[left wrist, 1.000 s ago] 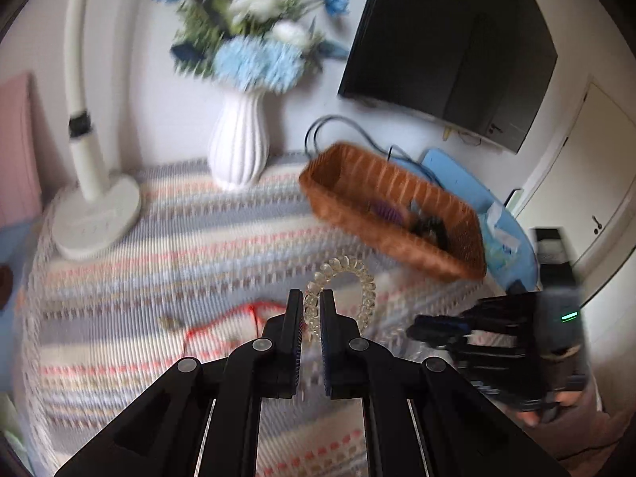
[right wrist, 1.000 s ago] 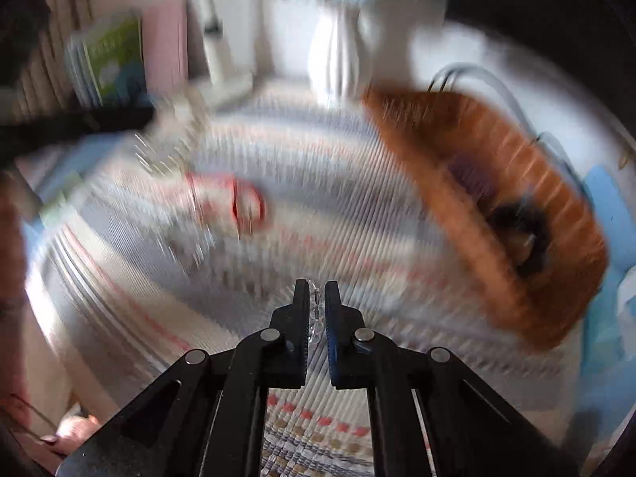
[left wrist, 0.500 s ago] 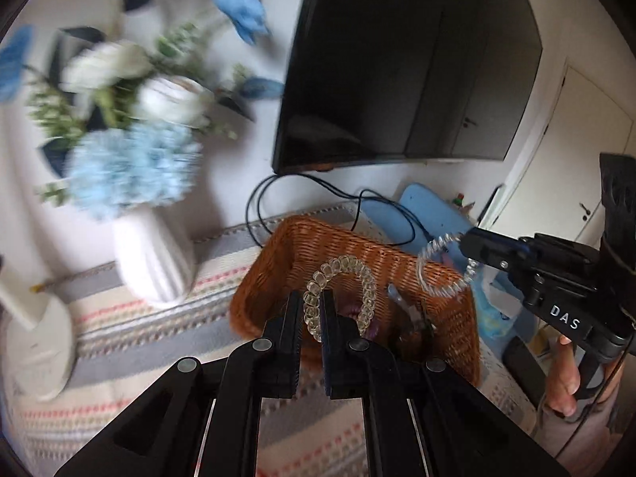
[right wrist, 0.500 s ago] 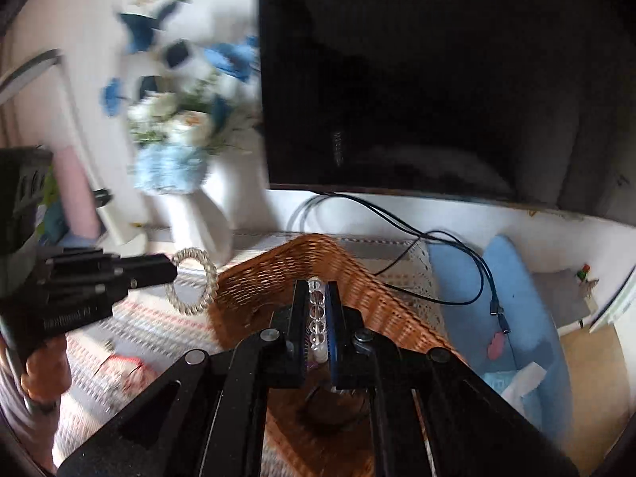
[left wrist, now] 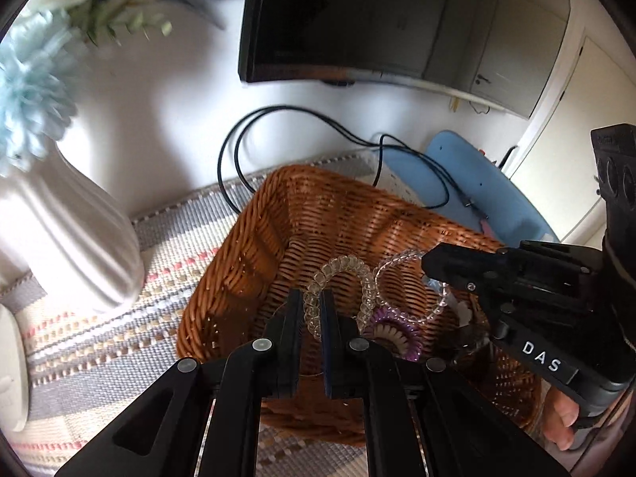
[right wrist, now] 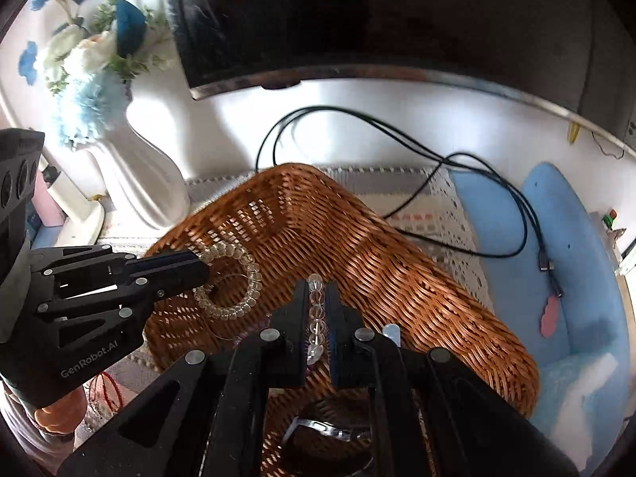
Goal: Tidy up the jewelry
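Two grippers hang over the wicker basket (left wrist: 254,246), each clamped on a piece of jewelry.

1. Left gripper (left wrist: 309,310): the jaws are closed on a clear spiral hair tie (left wrist: 346,274). The tie loops up and forward from the fingertips, above the basket interior.

2. Right gripper (right wrist: 317,302): the jaws are closed on a clear bead bracelet (right wrist: 316,310). The strand runs up between the fingers, with one bead standing proud of the tips. From the left wrist view this bracelet hangs as a loop from the gripper's tip, just beside the hair tie and above the basket.

3. Basket contents: a purple spiral hair tie (left wrist: 393,334) lies on the floor of the basket, below the two held pieces. A metal clip (right wrist: 322,427) lies further down in the right wrist view, beside a dark item too shadowed to identify.

4. Support surface: the basket rests on a striped woven cloth (left wrist: 175,246). A red cord (right wrist: 105,391) lies on the cloth beside the basket, under the left gripper.

5. Background: a white ribbed vase (left wrist: 67,238) with blue and white flowers (right wrist: 91,63) stands on the cloth beside the basket. Black cables (right wrist: 397,135) trail behind the basket. A dark screen (left wrist: 357,20) is on the wall.
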Available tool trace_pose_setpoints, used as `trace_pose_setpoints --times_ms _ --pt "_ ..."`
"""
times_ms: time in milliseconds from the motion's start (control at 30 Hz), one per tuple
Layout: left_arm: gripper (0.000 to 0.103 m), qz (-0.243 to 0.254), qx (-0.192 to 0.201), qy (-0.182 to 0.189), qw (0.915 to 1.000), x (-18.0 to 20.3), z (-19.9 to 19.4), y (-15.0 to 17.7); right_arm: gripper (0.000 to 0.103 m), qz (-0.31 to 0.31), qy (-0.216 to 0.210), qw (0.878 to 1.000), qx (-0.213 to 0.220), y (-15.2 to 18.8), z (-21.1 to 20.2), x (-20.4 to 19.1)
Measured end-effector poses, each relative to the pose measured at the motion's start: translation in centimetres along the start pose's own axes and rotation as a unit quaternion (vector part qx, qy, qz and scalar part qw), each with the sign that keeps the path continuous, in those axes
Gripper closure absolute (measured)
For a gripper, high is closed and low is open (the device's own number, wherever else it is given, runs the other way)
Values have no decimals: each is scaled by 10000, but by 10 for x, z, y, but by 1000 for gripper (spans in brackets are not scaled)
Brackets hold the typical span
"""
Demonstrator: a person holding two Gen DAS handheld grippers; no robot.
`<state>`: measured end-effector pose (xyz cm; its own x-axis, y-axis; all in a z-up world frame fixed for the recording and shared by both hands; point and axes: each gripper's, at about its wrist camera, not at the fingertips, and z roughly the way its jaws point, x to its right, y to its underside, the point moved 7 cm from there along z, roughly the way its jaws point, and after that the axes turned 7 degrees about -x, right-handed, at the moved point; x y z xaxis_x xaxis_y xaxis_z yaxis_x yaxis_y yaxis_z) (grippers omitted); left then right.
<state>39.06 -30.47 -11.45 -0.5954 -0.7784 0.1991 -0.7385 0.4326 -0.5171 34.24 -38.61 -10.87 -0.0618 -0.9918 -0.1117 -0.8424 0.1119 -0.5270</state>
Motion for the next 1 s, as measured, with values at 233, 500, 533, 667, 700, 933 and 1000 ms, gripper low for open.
trace_pose_setpoints --times_ms 233,500,533,667,700,933,1000 --pt "94 44 -57 34 10000 4 8 -2 94 139 79 9998 -123 5 4 13" --pt "76 368 384 -273 9982 11 -54 11 92 269 60 9996 76 10 -41 12" --pt "76 343 446 -263 9981 10 -64 14 91 247 19 9996 161 11 -52 8" --pt "76 166 743 -6 9971 1 -121 32 86 44 -118 9991 415 16 -91 -16" --pt "76 113 875 -30 9961 -4 -139 38 82 -30 -120 9987 499 18 -102 -25" --pt "75 -230 1485 -250 9883 -40 -231 77 78 -616 -361 9934 898 34 -156 -95" --pt "72 -364 1619 -328 9856 -53 -250 90 77 -761 -506 9917 905 39 -164 -116"
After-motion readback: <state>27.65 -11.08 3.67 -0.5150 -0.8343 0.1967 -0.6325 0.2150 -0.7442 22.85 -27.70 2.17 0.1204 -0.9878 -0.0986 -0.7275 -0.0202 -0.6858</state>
